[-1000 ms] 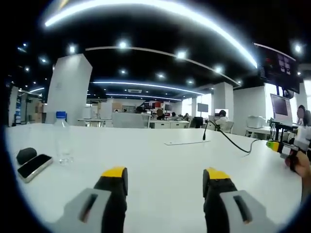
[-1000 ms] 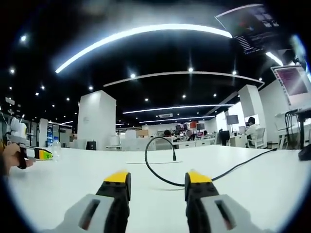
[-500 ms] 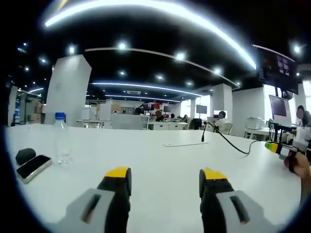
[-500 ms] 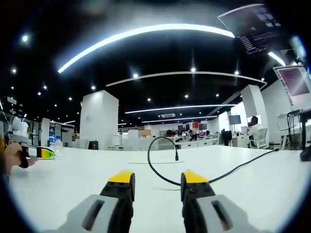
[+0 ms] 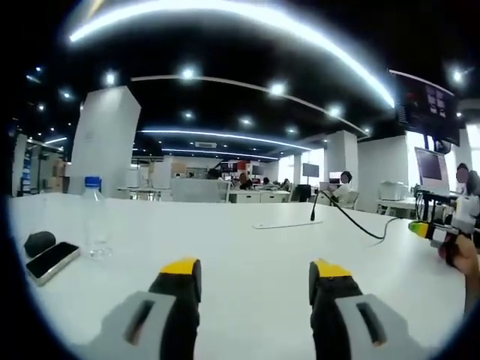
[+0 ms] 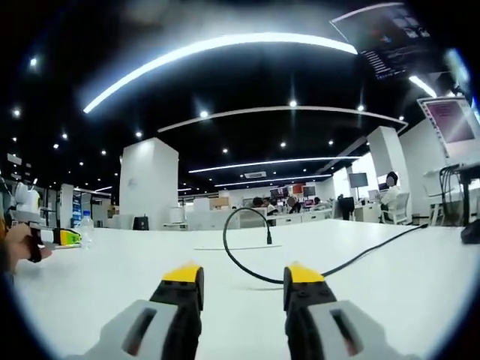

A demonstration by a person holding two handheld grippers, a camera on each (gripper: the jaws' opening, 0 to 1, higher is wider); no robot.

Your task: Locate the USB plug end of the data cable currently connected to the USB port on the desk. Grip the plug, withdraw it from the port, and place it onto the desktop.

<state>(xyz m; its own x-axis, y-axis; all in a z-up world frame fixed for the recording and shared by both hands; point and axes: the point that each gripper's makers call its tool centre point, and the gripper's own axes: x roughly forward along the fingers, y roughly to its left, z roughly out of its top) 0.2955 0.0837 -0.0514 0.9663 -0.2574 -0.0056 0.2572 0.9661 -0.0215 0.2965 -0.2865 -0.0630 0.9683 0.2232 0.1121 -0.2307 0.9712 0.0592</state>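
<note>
A black data cable (image 6: 238,271) loops over the white desk (image 6: 375,277). Its USB plug (image 6: 268,239) stands upright above a thin flat port strip (image 6: 236,247) in the desktop. In the left gripper view the same plug (image 5: 313,213) rises at the strip (image 5: 289,222), and the cable (image 5: 352,217) trails off to the right. My right gripper (image 6: 243,276) is open, short of the cable loop, holding nothing. My left gripper (image 5: 254,270) is open and empty, well short of the plug. Each gripper shows at the edge of the other's view, held by a hand: the right gripper (image 5: 433,228) and the left gripper (image 6: 54,237).
A clear water bottle (image 5: 94,222) with a blue cap, a phone (image 5: 52,259) and a small black case (image 5: 39,241) lie at the left of the desk. A black object (image 6: 471,232) sits at the right edge. People work at desks far behind.
Both pairs of jaws narrowed slightly half a second ago and have widened a little again. The cable and plug have not moved.
</note>
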